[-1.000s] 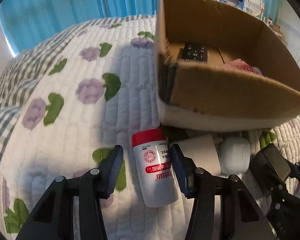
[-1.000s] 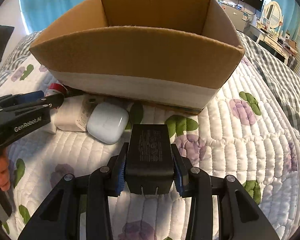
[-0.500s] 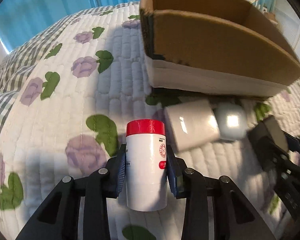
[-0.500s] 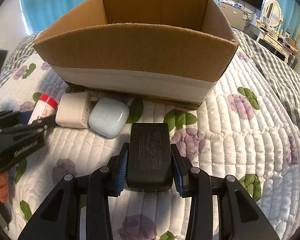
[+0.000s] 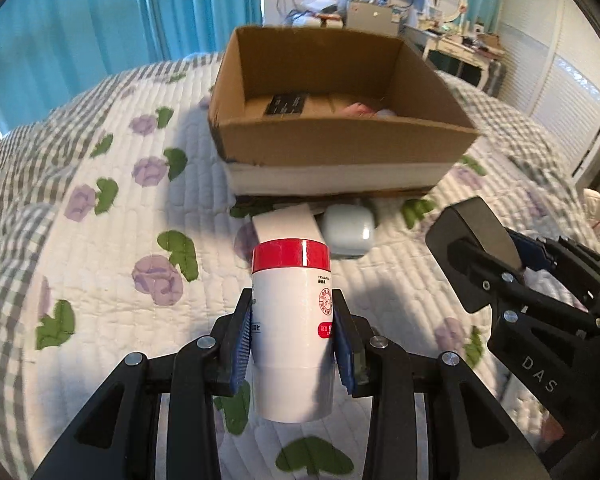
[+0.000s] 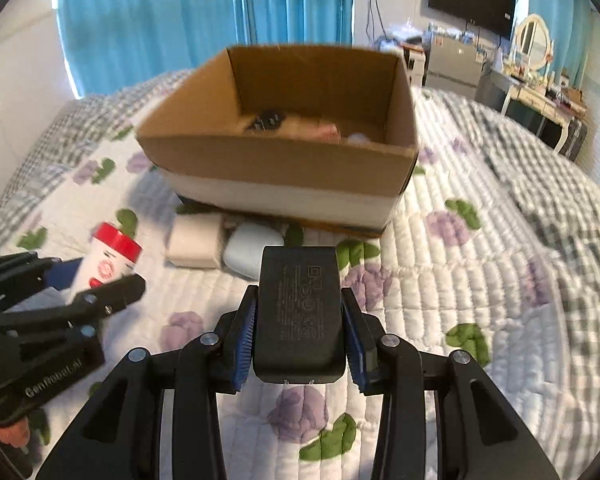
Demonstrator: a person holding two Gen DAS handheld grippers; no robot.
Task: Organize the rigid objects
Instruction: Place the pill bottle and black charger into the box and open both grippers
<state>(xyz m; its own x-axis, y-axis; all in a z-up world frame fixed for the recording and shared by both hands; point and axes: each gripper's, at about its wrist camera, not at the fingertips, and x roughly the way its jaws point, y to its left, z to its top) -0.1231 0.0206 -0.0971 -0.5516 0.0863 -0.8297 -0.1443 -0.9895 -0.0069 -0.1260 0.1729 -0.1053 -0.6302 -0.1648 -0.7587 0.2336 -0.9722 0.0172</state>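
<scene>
My left gripper [image 5: 292, 344] is shut on a white bottle with a red cap [image 5: 291, 320] and holds it above the quilt; the bottle also shows in the right wrist view [image 6: 108, 258]. My right gripper [image 6: 300, 336] is shut on a black power adapter [image 6: 300, 312], held above the quilt; it also shows in the left wrist view [image 5: 476, 232]. An open cardboard box [image 5: 340, 144] [image 6: 284, 156] stands ahead of both grippers. It holds a black item [image 5: 286, 105] and something pink [image 5: 358, 110].
A white block [image 5: 286, 226] [image 6: 196, 242] and a pale earbud case [image 5: 348, 230] [image 6: 252, 250] lie on the floral quilt [image 5: 100, 240] just in front of the box. Blue curtains, a dresser and a TV are behind the bed.
My left gripper closed on the bottle and lifted it off the quilt. My right gripper rose with the adapter. Both views now look down into the box.
</scene>
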